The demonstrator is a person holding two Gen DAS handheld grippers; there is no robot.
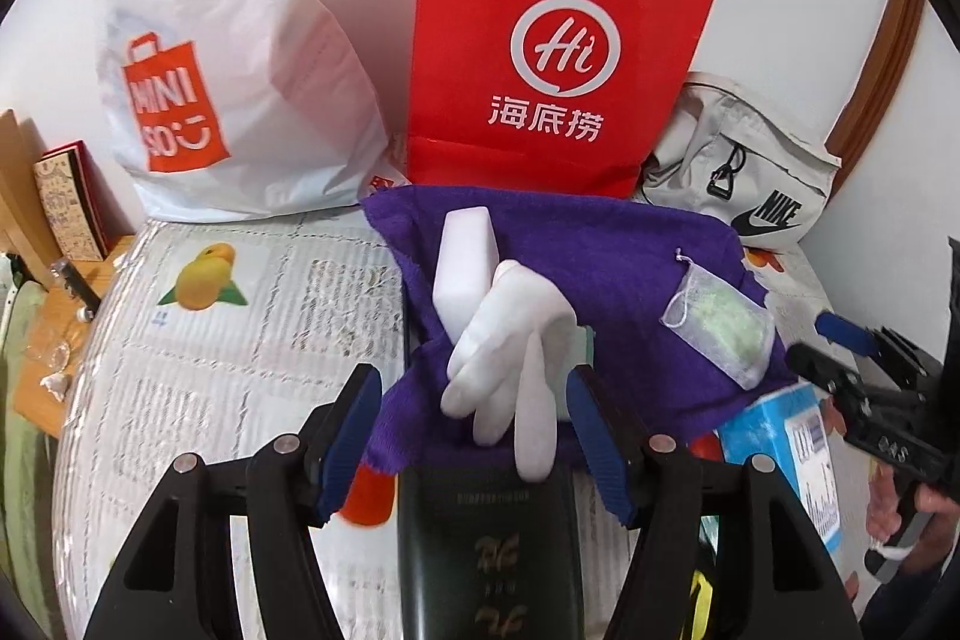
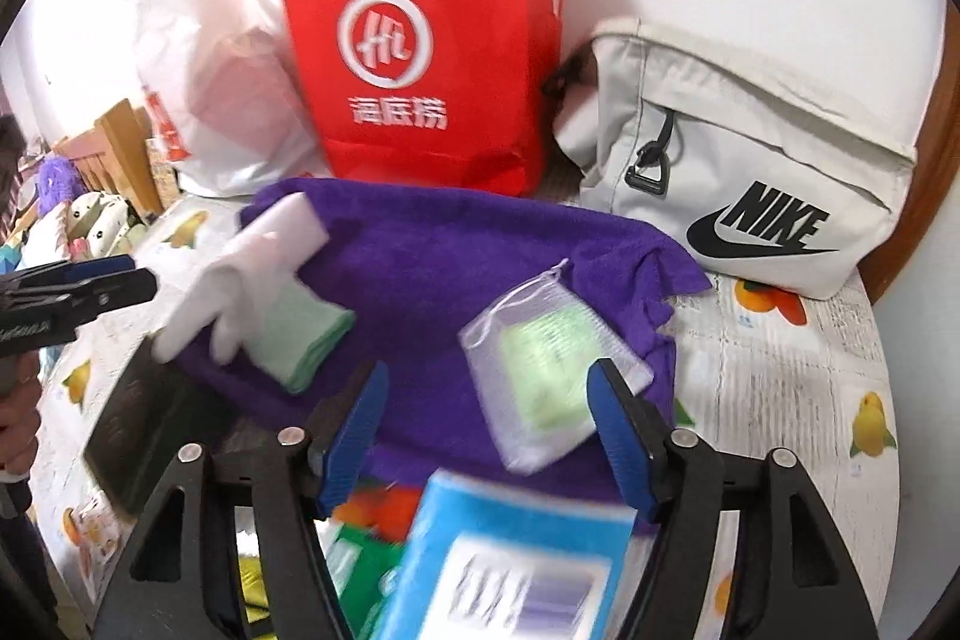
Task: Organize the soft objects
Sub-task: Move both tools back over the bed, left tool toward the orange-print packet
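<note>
A crumpled purple terry towel (image 1: pixel 600 268) lay on the fruit-printed surface (image 1: pixel 228 352), carrying a white rubber glove (image 1: pixel 504 352), a white foam block (image 1: pixel 462 268) and a mesh pouch of green soap (image 2: pixel 552 370). The left claw (image 1: pixel 474 436) and right claw (image 2: pixel 489 430) both gaped wide, holding nothing. A red paper bag (image 1: pixel 558 40) stood behind.

A purple towel (image 1: pixel 600 268) is lying under a white glove (image 1: pixel 510 340), a white sponge block (image 1: pixel 465 268) and a sheer mesh pouch (image 1: pixel 717 328) showing pale green inside. Behind, a red paper bag (image 1: pixel 558 40) is showing a white logo, a white plastic bag (image 1: pixel 240 58) is carrying an orange print, and a light grey bag (image 2: pixel 750 172) is bearing black lettering. The tablecloth (image 1: pixel 240 340) is showing yellow fruit on a white and grey pattern, and both grippers are wearing blue pads (image 1: pixel 591 430) on black frames.
</note>
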